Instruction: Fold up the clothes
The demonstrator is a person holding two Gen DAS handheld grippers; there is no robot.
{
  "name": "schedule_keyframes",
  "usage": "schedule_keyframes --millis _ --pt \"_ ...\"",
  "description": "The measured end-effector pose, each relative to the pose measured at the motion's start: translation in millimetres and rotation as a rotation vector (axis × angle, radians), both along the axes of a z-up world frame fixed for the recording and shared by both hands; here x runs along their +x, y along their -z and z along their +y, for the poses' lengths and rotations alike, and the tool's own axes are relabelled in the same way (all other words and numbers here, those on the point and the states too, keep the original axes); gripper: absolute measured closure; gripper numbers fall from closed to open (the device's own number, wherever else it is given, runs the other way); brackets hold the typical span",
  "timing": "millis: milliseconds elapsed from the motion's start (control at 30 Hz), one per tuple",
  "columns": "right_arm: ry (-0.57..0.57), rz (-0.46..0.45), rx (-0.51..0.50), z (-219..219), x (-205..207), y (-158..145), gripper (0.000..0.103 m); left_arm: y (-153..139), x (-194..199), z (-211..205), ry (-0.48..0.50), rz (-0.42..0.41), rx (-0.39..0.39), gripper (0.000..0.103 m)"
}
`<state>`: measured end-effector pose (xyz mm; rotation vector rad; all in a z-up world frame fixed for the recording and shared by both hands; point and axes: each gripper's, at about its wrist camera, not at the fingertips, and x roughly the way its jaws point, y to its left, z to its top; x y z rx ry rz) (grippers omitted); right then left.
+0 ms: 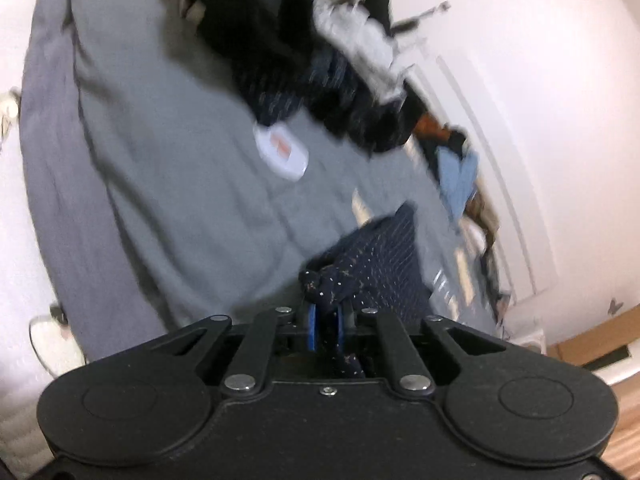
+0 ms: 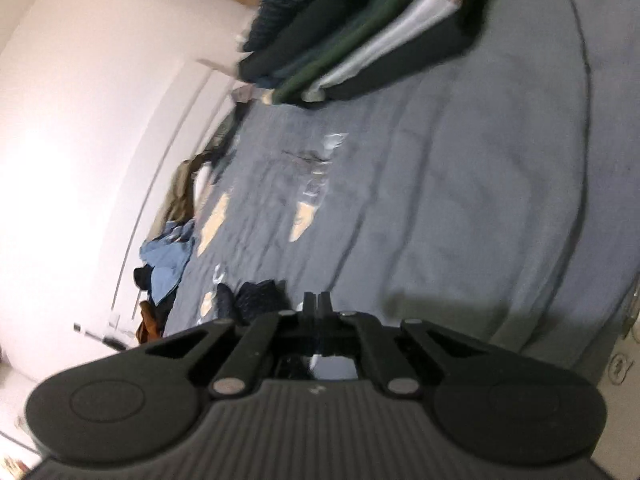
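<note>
In the left wrist view my left gripper [image 1: 326,320] is shut on a navy garment with small pale dots [image 1: 376,256]. The cloth bunches between the blue pads [image 1: 313,326] and trails forward over the grey bedspread [image 1: 160,180]. In the right wrist view my right gripper [image 2: 316,304] has its dark fingers pressed together low over the bedspread [image 2: 460,200]. A bunch of dark cloth [image 2: 258,296] lies just left of the fingertips; I see nothing pinched between them.
A loose heap of dark and grey clothes [image 1: 304,60] sits at the far end of the bed, with a white tag-like item [image 1: 280,152] beside it. A stack of folded garments [image 2: 360,40] lies ahead. Light blue clothing [image 2: 168,264] lines the wall side.
</note>
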<state>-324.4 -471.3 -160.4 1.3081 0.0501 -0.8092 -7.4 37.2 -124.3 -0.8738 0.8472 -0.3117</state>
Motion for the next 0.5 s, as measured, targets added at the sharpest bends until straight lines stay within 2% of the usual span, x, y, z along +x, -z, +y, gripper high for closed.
schedule_keyframes --millis 33,133,233,300,367,433,500 --pt "0.001 -0.017 0.037 -4.2 -2.6 3.8 0.103 0.8 -0.6 -2.0 0.009 -0.002 0.011 0.092" --pt "-0.058 -0.009 0.048 -3.2 2.4 1.6 0.100 -2.7 -1.5 -8.2 0.022 -0.021 0.045 0.090" --pt "-0.163 -0.037 0.089 3.6 12.1 -0.2 0.099 -3.3 -1.9 -11.9 0.028 -0.021 0.072 0.083" --pt "-0.212 -0.023 0.077 14.8 16.4 -5.7 0.097 -0.7 -1.7 -13.5 0.028 -0.018 0.098 0.078" --pt "-0.233 -0.008 0.052 25.2 17.8 -12.0 0.090 0.4 -2.3 -12.8 0.020 -0.011 0.108 0.072" --pt "-0.245 -0.003 0.031 34.2 18.1 -17.1 0.071 0.4 -2.9 -11.3 0.016 -0.011 0.112 0.065" --pt "-0.253 0.001 0.032 39.4 20.6 -15.4 0.062 -0.6 -3.7 -12.9 0.017 -0.017 0.116 0.063"
